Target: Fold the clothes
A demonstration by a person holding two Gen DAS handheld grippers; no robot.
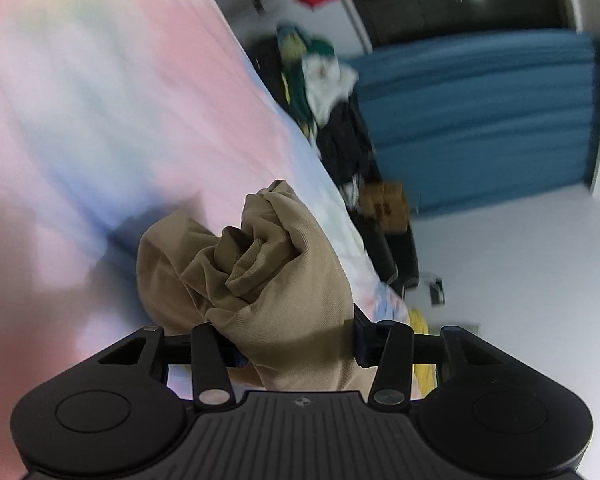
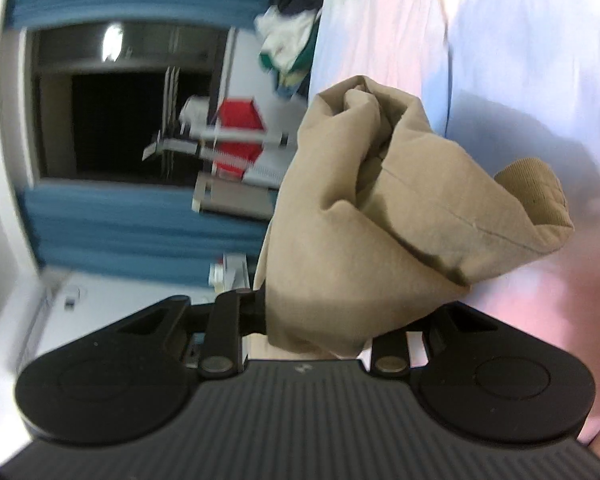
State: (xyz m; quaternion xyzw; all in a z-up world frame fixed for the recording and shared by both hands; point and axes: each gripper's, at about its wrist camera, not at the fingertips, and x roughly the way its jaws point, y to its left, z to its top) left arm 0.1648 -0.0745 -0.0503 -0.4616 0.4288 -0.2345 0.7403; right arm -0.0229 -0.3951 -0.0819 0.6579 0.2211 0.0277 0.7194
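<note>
Pastel bedding in pink, blue and pale yellow fills most of both views, so the working surface looks like a bed with a tie-dye sheet. Beyond its edge lies a white floor, a heap of mixed clothes in green, white and black along the bedside, and blue curtains around a dark window. A red and white object stands near the window; it is too blurred to name.

Both tongs are clamped on one khaki garment, raised off the sheet. The left gripper has its jaws narrowed on a thick bunch of the tan cloth, which bulges forward over the fingers. The right gripper pinches another bunched part, where a seam and a ribbed cuff or waistband jut to the right. A shadow under the cloth falls on the sheet.

Judging by this, the step in hand is picking the crumpled garment up, before any fold has been made. The next move probably calls for drawing the two grips apart to shake the cloth open, then laying it flat on the bed. Each grip holds a wad rather than a clean edge, so regripping at corners may be needed.
</note>
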